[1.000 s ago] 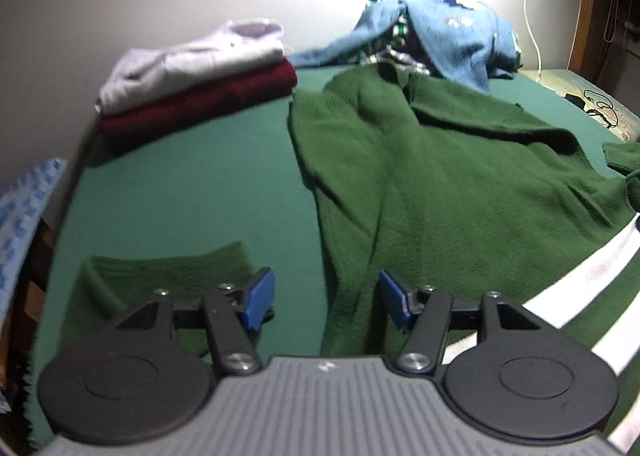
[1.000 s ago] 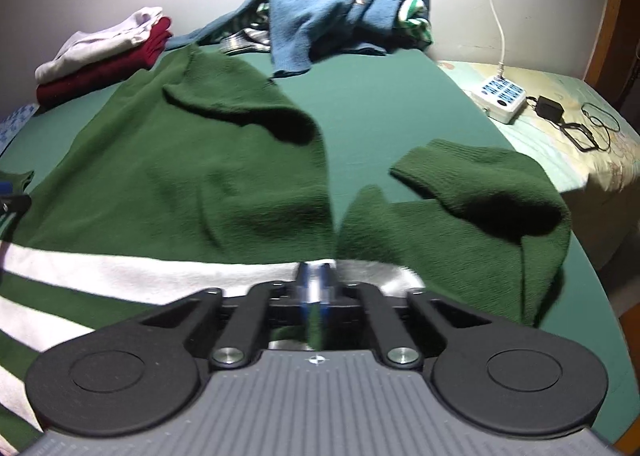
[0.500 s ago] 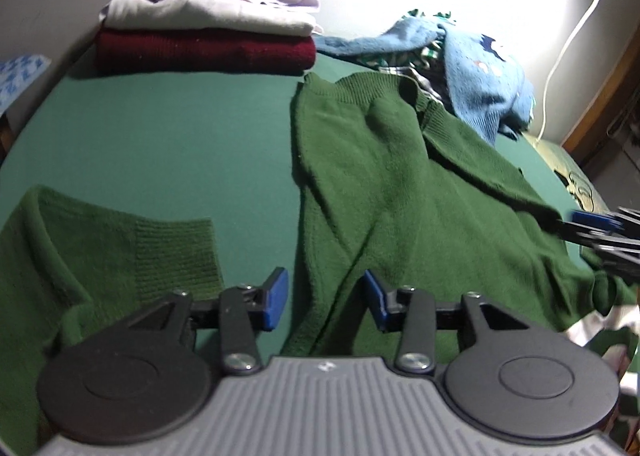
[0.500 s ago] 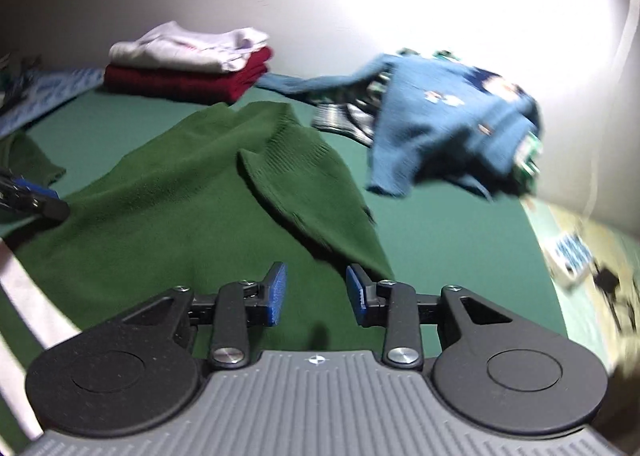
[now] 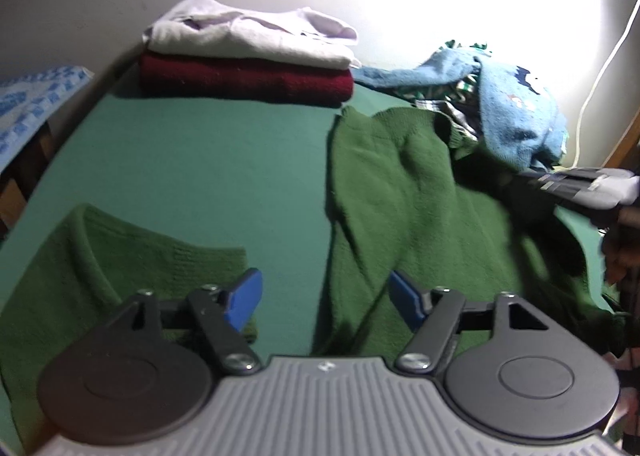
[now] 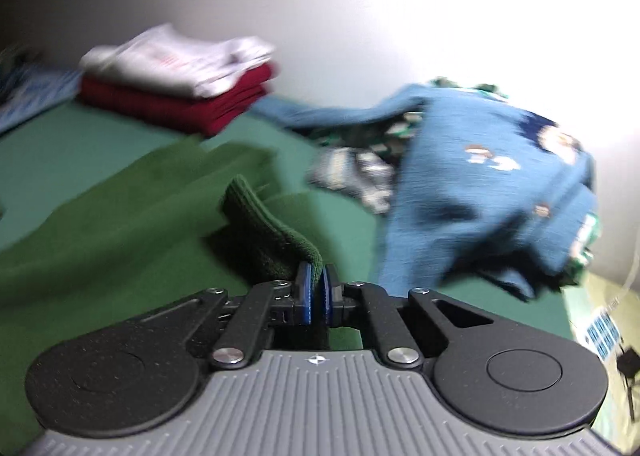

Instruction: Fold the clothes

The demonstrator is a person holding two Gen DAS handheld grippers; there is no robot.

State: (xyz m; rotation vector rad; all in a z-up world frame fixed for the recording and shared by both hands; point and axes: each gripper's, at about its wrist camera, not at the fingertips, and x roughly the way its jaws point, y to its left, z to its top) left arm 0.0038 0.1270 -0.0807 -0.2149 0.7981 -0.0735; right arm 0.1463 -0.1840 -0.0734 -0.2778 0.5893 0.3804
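The green sweater (image 5: 408,208) is lying spread across the green-covered desk (image 5: 200,160), one sleeve (image 5: 120,256) reaching out beside the left gripper (image 5: 324,292), whose jaws are standing wide apart and holding nothing. The right gripper (image 6: 315,290) is pinching a ribbed cuff (image 6: 268,232) between nearly closed jaws, lifting it slightly off the body. Being a thick, soft knit, the sweater is probably going to sag and stretch rather than keep a crease, so cuffs, hem and shoulder seams are looking like the surest places to grip. A folded white top (image 5: 248,32) is sitting on a folded red sweater (image 5: 244,80) at the back, near a heap with a blue sweater (image 6: 480,184).
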